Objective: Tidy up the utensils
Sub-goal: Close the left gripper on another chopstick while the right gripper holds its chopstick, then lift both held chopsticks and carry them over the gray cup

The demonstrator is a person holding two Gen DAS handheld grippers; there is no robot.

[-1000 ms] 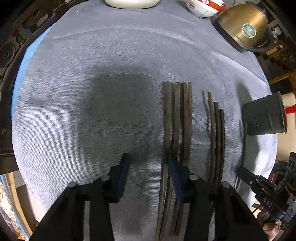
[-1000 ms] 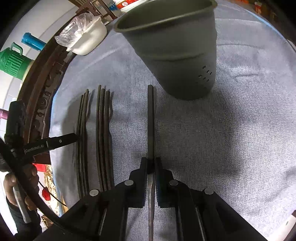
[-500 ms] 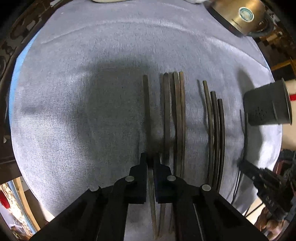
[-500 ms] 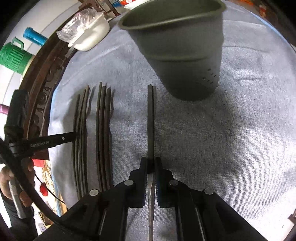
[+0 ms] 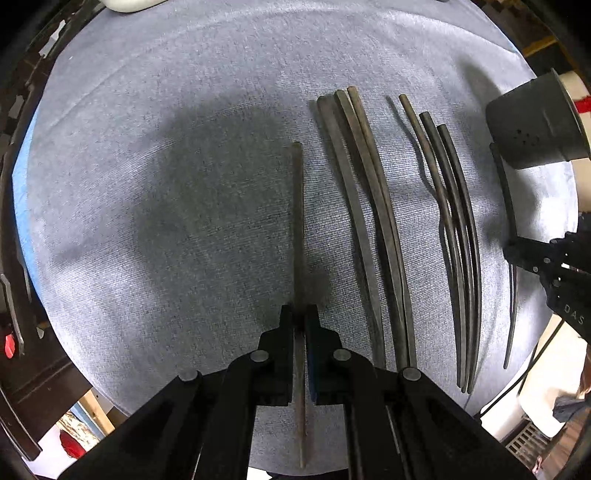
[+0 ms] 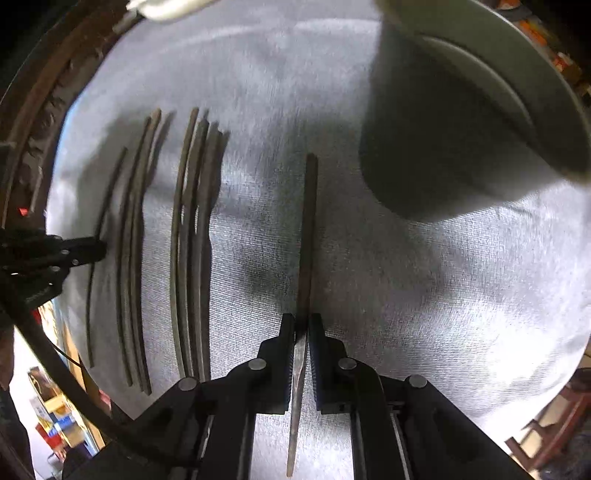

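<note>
Dark wooden chopsticks lie on a grey cloth (image 5: 155, 192). My left gripper (image 5: 300, 314) is shut on one chopstick (image 5: 298, 221), apart from a bundle of three chopsticks (image 5: 364, 206) to its right. A second bundle of three chopsticks (image 5: 448, 221) lies farther right. My right gripper (image 6: 302, 325) is shut on another chopstick (image 6: 308, 229); it also shows at the right edge as the right gripper (image 5: 517, 251). A grey utensil holder (image 6: 461, 122) looms close at the upper right, also seen as the holder (image 5: 535, 125). The left gripper (image 6: 88, 251) shows at the left edge.
The cloth covers a round table with a dark carved wooden rim (image 6: 33, 122). A white dish (image 5: 129, 4) sits at the far edge. Bare cloth spreads left of my left gripper and right of my right gripper (image 6: 461, 314).
My left gripper shut on one chopstick and drew it left, away from its bundle. My right gripper, still holding its chopstick, swung closer to the holder, which now fills the upper right.
</note>
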